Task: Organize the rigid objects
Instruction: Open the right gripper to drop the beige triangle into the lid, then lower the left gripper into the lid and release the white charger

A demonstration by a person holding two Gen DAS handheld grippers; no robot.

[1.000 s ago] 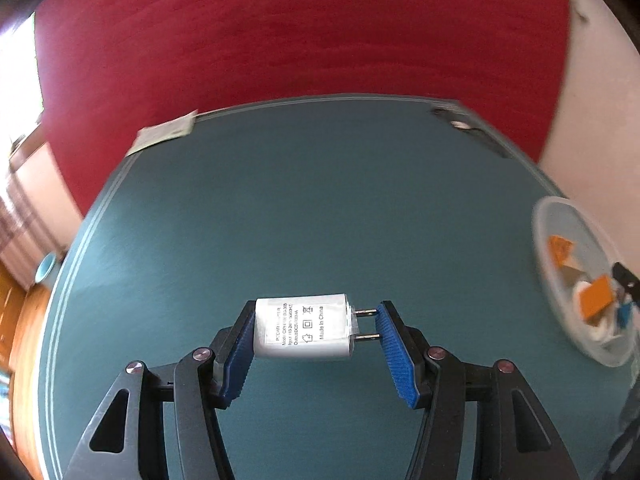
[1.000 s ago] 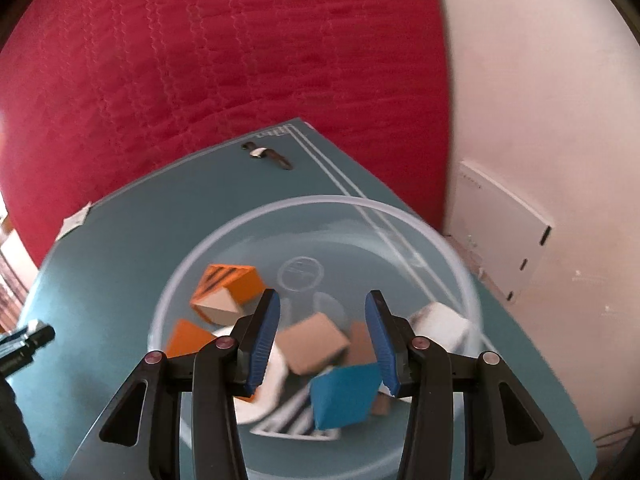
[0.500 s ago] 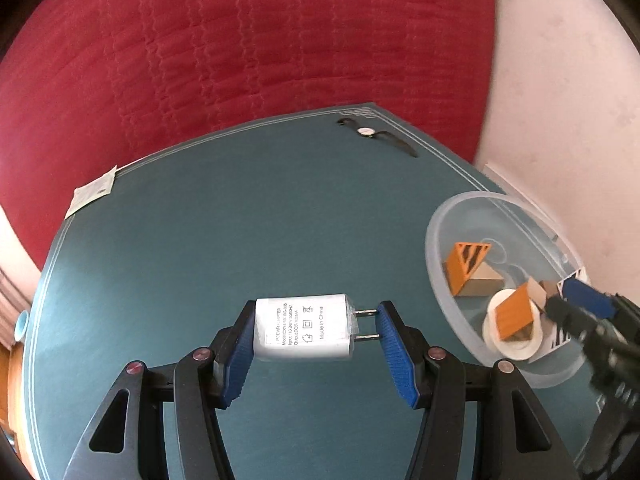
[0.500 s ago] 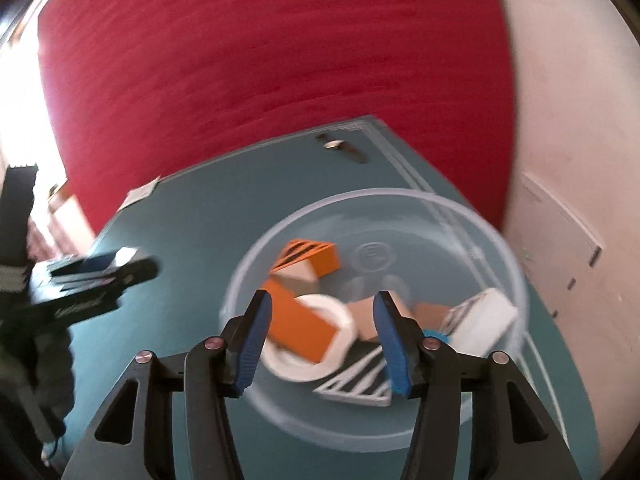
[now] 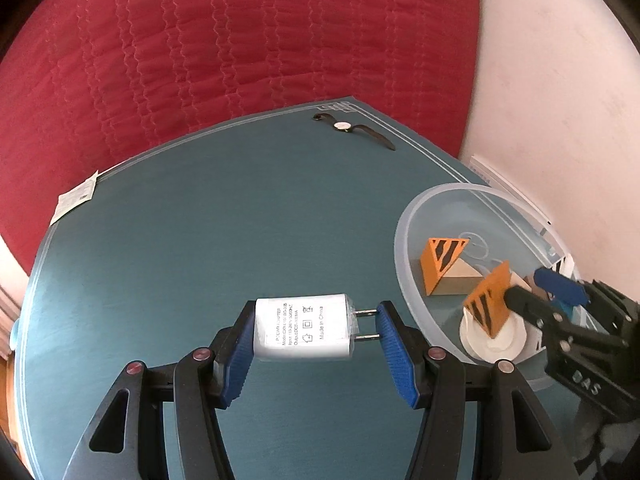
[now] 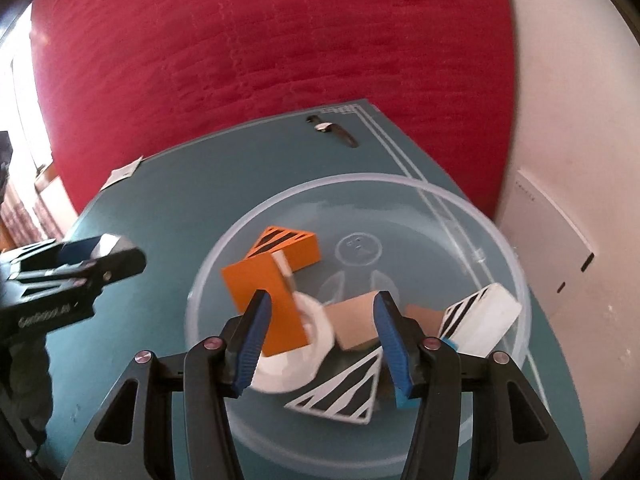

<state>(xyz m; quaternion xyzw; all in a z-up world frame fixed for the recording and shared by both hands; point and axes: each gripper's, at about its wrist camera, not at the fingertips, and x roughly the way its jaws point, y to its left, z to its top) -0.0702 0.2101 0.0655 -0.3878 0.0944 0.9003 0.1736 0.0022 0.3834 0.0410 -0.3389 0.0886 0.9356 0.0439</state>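
Here the left gripper (image 5: 316, 334) pinches the adapter (image 5: 304, 328) end to end, long axis straight across the fingers, prongs on the right pad. The bowl (image 5: 412, 216) lies to its right, near. The right gripper (image 6: 320, 330) hovers over the bowl, fingers spread, empty.

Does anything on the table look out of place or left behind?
Yes. A wristwatch lies alone near the far corner of the table, far from the clear bowl that holds the other pieces. The white adapter is also still outside it.
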